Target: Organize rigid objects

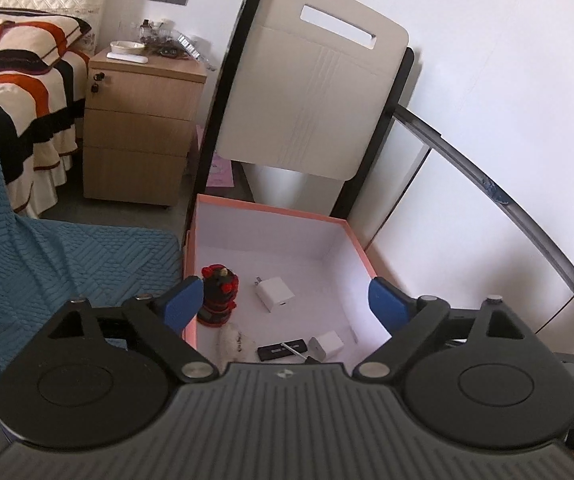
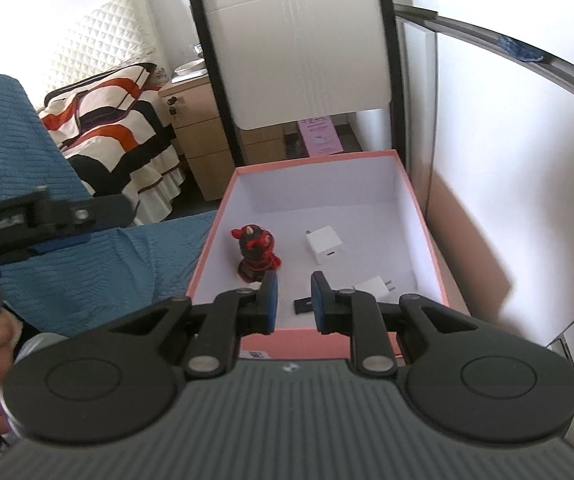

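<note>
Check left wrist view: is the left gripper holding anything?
No. The left gripper is wide open with nothing between its fingers, above the pink box.

**What I count in the box**

I count one pink box point(image 1: 343, 236), white inside. In it I see one red-and-black figurine point(image 1: 218, 295), standing upright, and two white plug chargers point(image 1: 273, 293), the second one point(image 1: 326, 345) nearer my left gripper. There is one black stick-shaped device point(image 1: 283, 351), one fuzzy white item point(image 1: 232, 345) partly hidden, and one thin metal piece point(image 1: 293, 351) lying across the black device.
</note>
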The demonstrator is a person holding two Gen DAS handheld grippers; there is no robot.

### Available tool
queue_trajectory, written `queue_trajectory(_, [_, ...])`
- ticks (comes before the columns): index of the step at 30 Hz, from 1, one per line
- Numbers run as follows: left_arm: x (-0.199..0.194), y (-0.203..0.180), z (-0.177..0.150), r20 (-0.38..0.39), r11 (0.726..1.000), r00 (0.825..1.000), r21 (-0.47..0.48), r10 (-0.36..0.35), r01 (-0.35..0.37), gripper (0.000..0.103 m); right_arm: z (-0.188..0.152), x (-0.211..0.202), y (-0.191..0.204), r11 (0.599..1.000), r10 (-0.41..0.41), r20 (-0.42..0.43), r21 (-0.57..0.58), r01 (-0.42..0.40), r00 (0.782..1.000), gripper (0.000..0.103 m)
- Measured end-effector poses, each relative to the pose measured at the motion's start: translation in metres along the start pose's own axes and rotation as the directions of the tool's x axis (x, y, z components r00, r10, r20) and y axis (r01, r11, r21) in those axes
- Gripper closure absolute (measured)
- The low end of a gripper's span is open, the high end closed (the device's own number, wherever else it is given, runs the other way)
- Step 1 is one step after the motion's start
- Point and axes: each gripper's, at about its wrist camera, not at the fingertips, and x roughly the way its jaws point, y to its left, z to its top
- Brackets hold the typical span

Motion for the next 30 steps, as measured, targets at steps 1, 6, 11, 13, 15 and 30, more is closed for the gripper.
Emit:
queue_trajectory(1, [-0.002,0.001,-0.001,0.003,1.000,1.000,0.000,0.006,-0.006,0.006,0.000,0.000,-0.002,1.000,-0.004,0.002,0.004,0.004,1.000,0.081])
queue_trajectory(6, [-0.006,0.003,0.000,0.011,1.000,1.000,-0.010,0.021,-0.021,0.003,-0.002,-0.002,-0.007,1.000,-0.017,0.000,0.009,0.017,1.000,0.067])
queue_trajectory(11, [-0.007,0.006,0.001,0.015,0.999,0.999,-0.016,0.038,-0.037,0.002,-0.003,-0.001,-0.006,1.000,-0.013,0.003,0.002,0.013,1.000,0.055])
queue_trajectory(13, [-0.006,0.008,0.001,0.010,0.999,0.999,-0.018,0.036,-0.036,0.002,-0.003,-0.001,-0.006,1.000,-0.009,0.000,0.004,0.009,1.000,0.049])
queue_trajectory(15, [-0.005,0.008,0.001,0.005,0.999,0.999,-0.016,0.035,-0.035,0.002,-0.004,0.000,-0.006,1.000,-0.011,-0.004,0.004,0.011,1.000,0.026])
queue_trajectory(30, [0.003,0.008,-0.001,-0.015,0.998,0.998,-0.015,0.054,-0.055,0.002,-0.008,0.008,-0.008,0.999,-0.042,-0.040,0.009,0.042,0.998,0.007])
